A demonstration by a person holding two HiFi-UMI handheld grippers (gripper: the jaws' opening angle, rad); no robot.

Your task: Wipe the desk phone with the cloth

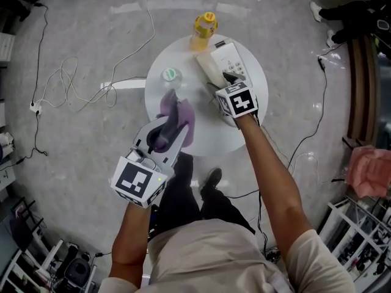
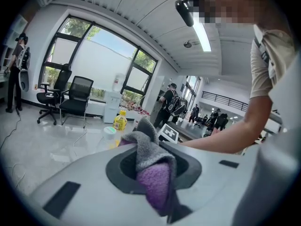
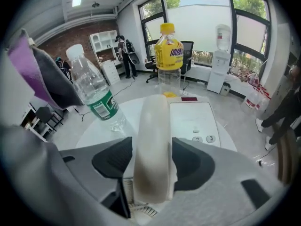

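A person stands over a round white worktop, seen from above, with a gripper in each hand. The left gripper hangs over the near left part of the worktop. Its fingers are clamped on a purple and grey cloth, which droops from them, well apart from the phone. Toward the far left stands a clear water bottle, and at the far edge a yellow bottle. Just right of the yellow bottle, the white desk phone lies on the far right part of the worktop, its handset resting along its left side. The right gripper sits at the phone's near end. Its fingers are spread wide on either side of the handset and do not appear to press on it.

Wiping seems not yet begun: this looks like the setting-up step, with the cloth ready and the phone free. Next, the cloth likely has to travel right onto the phone, while the right fingers steady the phone or close on the handset
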